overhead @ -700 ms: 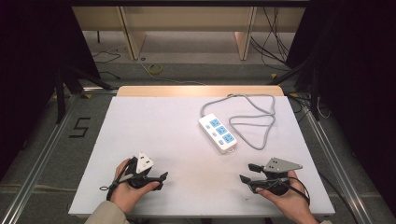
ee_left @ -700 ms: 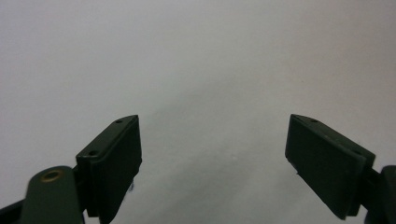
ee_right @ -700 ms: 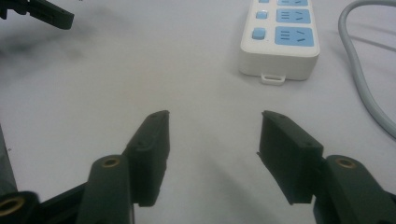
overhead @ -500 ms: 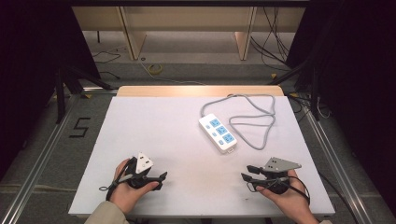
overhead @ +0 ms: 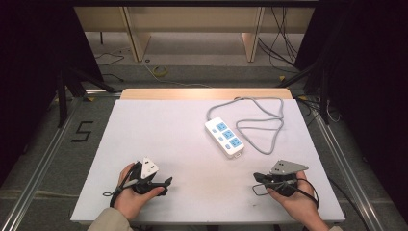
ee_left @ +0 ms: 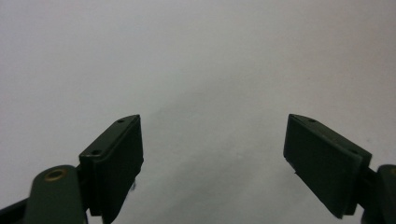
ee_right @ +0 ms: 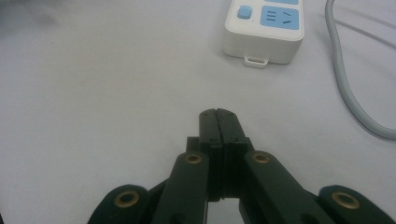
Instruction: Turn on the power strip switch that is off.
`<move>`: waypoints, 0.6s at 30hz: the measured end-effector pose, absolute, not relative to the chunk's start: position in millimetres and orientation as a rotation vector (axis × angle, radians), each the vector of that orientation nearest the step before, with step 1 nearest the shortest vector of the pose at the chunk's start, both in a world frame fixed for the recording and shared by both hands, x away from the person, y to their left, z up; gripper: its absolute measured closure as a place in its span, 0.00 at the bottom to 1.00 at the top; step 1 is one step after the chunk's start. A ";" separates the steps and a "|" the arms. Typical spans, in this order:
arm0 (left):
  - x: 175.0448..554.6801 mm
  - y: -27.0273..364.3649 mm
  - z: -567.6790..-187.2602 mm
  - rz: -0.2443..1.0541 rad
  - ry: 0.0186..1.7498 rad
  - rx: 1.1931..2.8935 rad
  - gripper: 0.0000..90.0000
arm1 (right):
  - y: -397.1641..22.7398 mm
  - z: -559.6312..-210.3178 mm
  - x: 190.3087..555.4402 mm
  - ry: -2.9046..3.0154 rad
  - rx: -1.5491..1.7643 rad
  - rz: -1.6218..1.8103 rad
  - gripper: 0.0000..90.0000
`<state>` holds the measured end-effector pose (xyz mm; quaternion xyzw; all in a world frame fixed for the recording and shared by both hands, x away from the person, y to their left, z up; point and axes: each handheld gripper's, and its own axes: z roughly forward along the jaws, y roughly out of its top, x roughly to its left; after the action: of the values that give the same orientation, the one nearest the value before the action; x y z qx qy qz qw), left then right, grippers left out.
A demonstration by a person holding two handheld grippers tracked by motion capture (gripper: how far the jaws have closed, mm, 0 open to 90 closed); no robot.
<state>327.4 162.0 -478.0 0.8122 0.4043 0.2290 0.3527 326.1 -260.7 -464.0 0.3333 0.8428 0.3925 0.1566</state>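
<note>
Right gripper view: right gripper (ee_right: 218, 113) jaws pressed together, empty.
Power strip (ee_right: 264, 30) lies ahead of it, apart; left gripper (ee_left: 212, 140) jaws wide over bare surface (ee_left: 196, 56).

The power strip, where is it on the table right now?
In the high view, the power strip lies right of the table's centre, its grey cable looped on its right, ahead of the right tongs.

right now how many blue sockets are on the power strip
3, in a row along the white power strip at mid-table: one at its far end, one in the middle, one at the near end.
</note>
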 end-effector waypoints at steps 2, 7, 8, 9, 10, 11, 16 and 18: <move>327.7 162.1 -477.6 0.595 1.042 2.102 0.22 | -259.5 -462.4 327.6 2.422 0.965 1.113 1.00; 328.8 162.7 -477.5 0.597 1.047 2.102 0.22 | -258.2 -461.9 329.9 2.450 0.974 1.084 1.00; 328.7 162.3 -477.7 0.597 1.047 2.101 0.22 | -258.0 -461.7 330.2 2.454 0.981 1.080 1.00; 328.5 162.1 -477.7 0.599 1.046 2.101 0.22 | -257.1 -460.8 331.2 2.457 0.984 1.076 1.00; 328.3 161.9 -477.5 0.600 1.046 2.101 0.22 | -256.7 -460.1 331.6 2.457 0.987 1.075 1.00; 328.3 161.9 -477.4 0.603 1.041 2.106 0.22 | -256.3 -459.2 332.2 2.455 0.988 1.073 1.00; 328.0 160.1 -477.9 0.605 1.036 2.113 0.22 | -255.3 -456.2 334.1 2.456 1.005 1.064 1.00; 328.6 160.3 -478.0 0.604 1.037 2.112 0.22 | -254.7 -455.7 335.1 2.458 1.019 1.055 1.00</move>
<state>328.6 160.3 -478.0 0.8149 0.4001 0.2331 0.3486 335.1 -254.7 -455.7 0.3526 0.8503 0.3651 0.1392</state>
